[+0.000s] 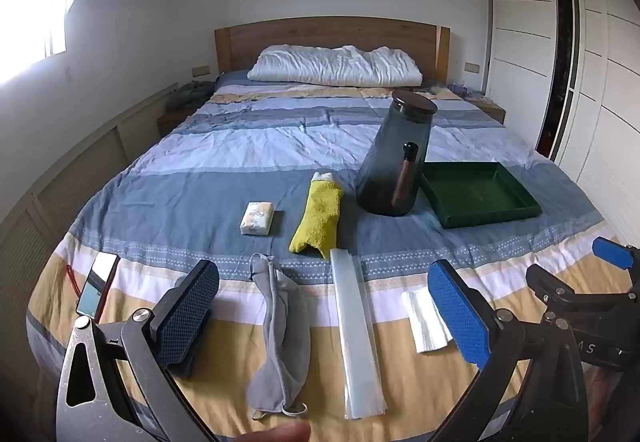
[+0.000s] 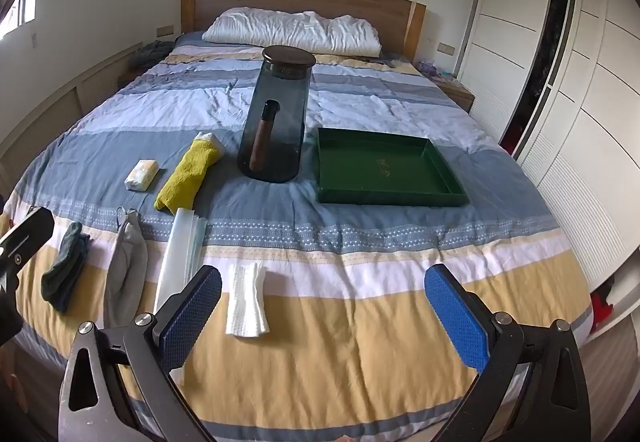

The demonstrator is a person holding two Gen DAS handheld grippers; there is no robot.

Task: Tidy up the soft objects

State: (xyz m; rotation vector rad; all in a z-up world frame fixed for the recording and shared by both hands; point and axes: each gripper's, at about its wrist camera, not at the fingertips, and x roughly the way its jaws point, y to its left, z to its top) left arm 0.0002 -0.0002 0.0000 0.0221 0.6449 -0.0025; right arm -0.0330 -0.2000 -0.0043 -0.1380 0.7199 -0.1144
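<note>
Left wrist view: the left tool hangs wide open and empty over the bed's near edge. Between its fingers lie one grey pouch and one clear plastic sleeve; one yellow towel, one tissue pack, a smoky jug and a green tray sit beyond.

Right wrist view: the right tool, equally wide and empty, faces open striped quilt; one white folded cloth lies just beside its left finger, one dark sock far left.

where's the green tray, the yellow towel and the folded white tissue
green tray (image 2: 440, 184), right wrist view, on its near rim
yellow towel (image 1: 318, 216), left wrist view, on its middle
folded white tissue (image 2: 245, 304), right wrist view, on its centre
</note>
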